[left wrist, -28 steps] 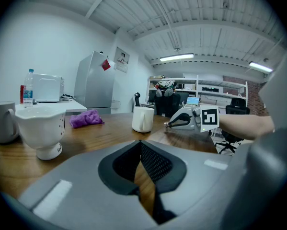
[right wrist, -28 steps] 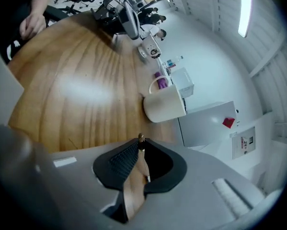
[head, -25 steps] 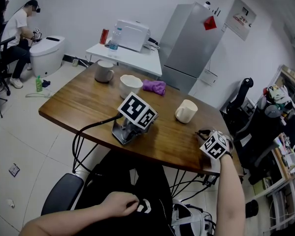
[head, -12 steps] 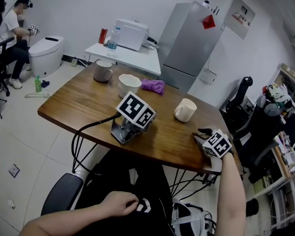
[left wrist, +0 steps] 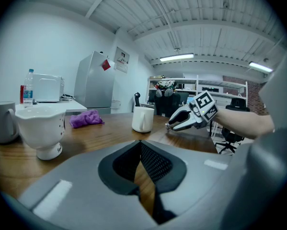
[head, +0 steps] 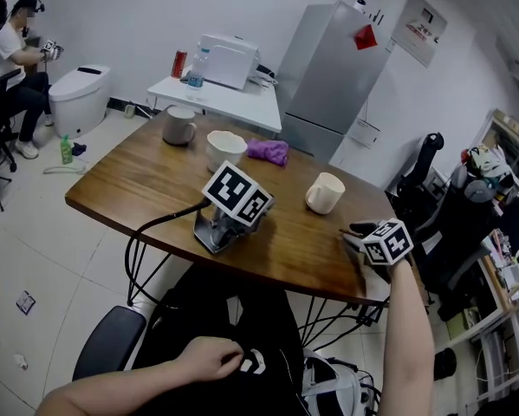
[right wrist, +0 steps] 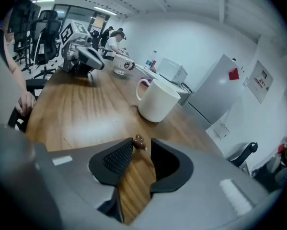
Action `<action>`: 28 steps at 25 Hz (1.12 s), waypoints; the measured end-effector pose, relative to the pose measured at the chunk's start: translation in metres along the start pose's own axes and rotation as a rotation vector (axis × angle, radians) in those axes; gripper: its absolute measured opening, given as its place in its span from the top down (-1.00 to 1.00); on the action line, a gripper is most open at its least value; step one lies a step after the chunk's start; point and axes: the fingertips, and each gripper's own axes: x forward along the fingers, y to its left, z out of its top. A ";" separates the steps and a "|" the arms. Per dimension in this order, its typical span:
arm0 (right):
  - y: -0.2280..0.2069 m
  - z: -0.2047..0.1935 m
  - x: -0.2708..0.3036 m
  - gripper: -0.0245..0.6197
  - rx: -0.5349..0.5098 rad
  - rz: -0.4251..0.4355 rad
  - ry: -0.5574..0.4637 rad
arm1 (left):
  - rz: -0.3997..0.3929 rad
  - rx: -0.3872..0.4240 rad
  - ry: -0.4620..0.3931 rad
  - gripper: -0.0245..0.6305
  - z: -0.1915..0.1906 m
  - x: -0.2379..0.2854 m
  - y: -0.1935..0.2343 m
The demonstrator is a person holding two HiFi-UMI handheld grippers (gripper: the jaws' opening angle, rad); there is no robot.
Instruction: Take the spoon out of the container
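The right arm (head: 412, 319) is reaching out low over the surface (head: 138, 180). It is holding the right tongs (head: 356, 235) near the surface's edge. These tongs are standing open and are gripping nothing. The left hand (head: 211, 358) is lying in the lap. The left tongs (left wrist: 141, 145) are lying alone on the surface, squeezed shut on nothing. The spoon (right wrist: 139, 141) is showing only a small brown end. It is lying on the surface between the right tongs' tips, outside the white mug (right wrist: 157, 101) and near it.

Head view steeply down over table (head: 138, 180), gripper views low, facing each other, sharing mug (head: 326, 194)
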 end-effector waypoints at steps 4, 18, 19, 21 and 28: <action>0.004 -0.002 0.002 0.54 0.054 0.035 0.029 | 0.001 -0.001 0.001 0.89 -0.001 0.000 -0.001; 0.005 0.003 0.000 0.61 0.151 0.106 0.045 | 0.000 0.001 0.000 0.89 -0.001 -0.001 0.000; 0.003 0.005 -0.002 0.68 0.163 0.089 0.024 | 0.001 0.002 0.000 0.89 -0.001 -0.001 0.000; -0.002 0.011 -0.008 0.90 0.203 0.058 -0.043 | 0.001 0.001 0.000 0.89 -0.001 -0.001 0.000; -0.006 0.038 -0.034 0.91 0.375 0.021 -0.308 | -0.001 0.002 0.001 0.89 -0.003 -0.001 0.000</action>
